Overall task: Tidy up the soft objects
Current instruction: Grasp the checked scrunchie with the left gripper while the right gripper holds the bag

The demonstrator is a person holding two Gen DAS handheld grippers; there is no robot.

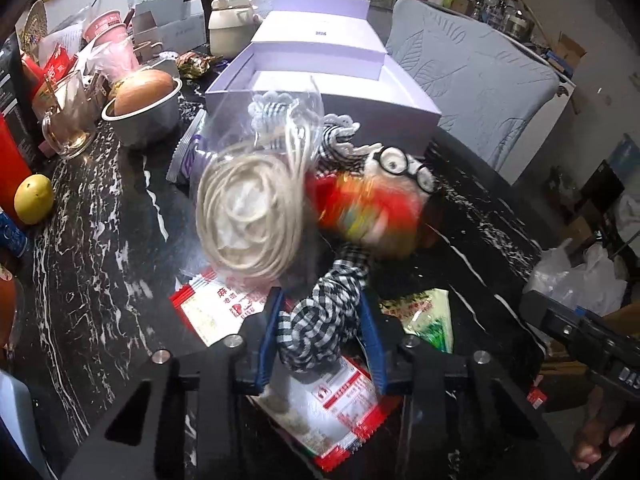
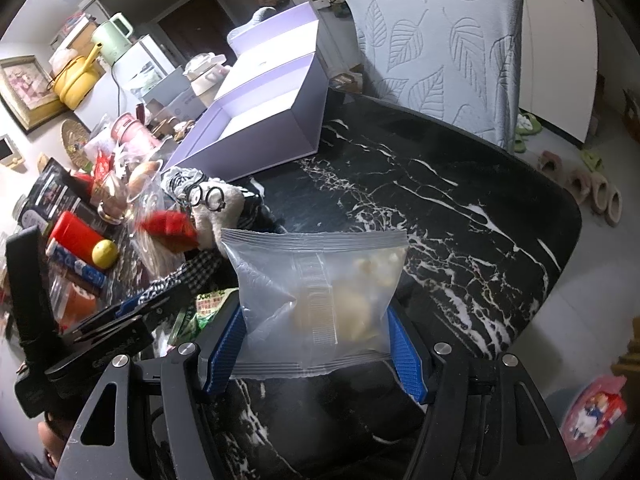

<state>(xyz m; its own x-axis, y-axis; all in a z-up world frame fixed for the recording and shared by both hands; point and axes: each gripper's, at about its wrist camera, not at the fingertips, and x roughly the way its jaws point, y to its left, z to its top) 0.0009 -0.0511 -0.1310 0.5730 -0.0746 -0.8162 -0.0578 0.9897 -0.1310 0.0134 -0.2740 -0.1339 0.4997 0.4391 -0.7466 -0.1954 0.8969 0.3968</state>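
Note:
A plush doll point(image 1: 372, 208) with round glasses, a red middle and black-and-white gingham limbs lies on the black marble table point(image 2: 440, 208). My left gripper point(image 1: 320, 308) is shut on one of its gingham limbs point(image 1: 324, 312). Against the doll rests a clear bag with a coiled cream cord point(image 1: 248, 216). My right gripper point(image 2: 316, 332) is shut on a clear zip bag point(image 2: 316, 292) holding pale soft pieces, lifted above the table. The doll point(image 2: 216, 204) and the left gripper point(image 2: 148, 308) also show at the left of the right wrist view. Behind stands an open lilac box point(image 1: 320, 80).
Red-and-white snack packets point(image 1: 328, 400) and a green packet point(image 1: 428, 320) lie under the left gripper. A metal bowl with a bread roll point(image 1: 140, 108), a glass mug point(image 1: 68, 120), a lemon point(image 1: 34, 204) and cartons crowd the left side. A chair with a grey leaf cover point(image 2: 436, 40) stands beyond the table.

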